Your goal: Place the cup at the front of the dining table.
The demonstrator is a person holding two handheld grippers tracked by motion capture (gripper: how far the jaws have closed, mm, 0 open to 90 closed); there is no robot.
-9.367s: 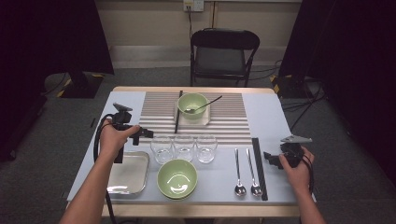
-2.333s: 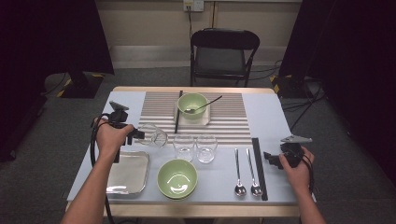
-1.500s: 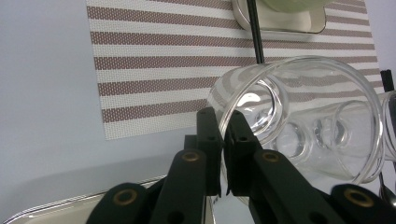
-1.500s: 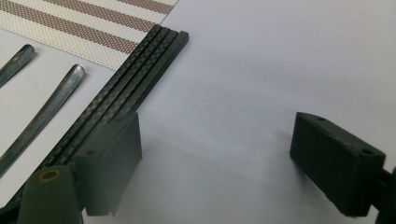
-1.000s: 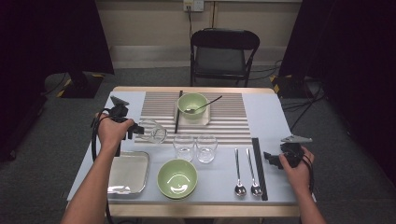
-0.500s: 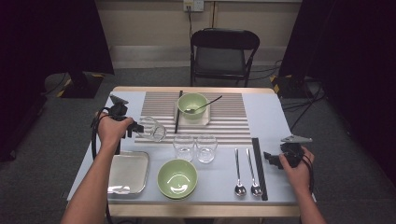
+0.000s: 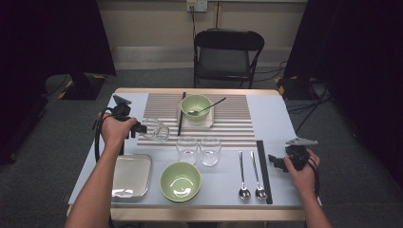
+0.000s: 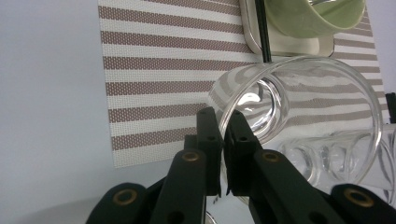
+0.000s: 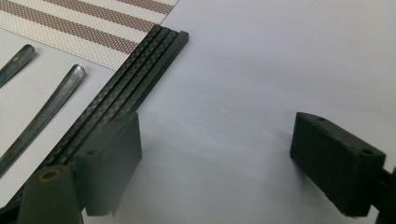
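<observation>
My left gripper is shut on the rim of a clear glass and holds it tilted over the left edge of the striped placemat. In the left gripper view the two jaws pinch the glass wall between them, with the left gripper at the rim and the mouth of the glass facing the camera. My right gripper rests at the table's right side, open, just right of a pair of black chopsticks. In the right gripper view the right gripper has bare table between its jaws, and the chopsticks lie by the left jaw.
Two more glasses stand in the middle. In front are a green bowl, a metal tray and two spoons. A second green bowl with a spoon and black chopsticks sit on the placemat. A chair stands behind the table.
My left gripper took the leftmost glass from the row and carried it back and to the left, onto the placemat's edge, tilting it. The right gripper stayed put.
</observation>
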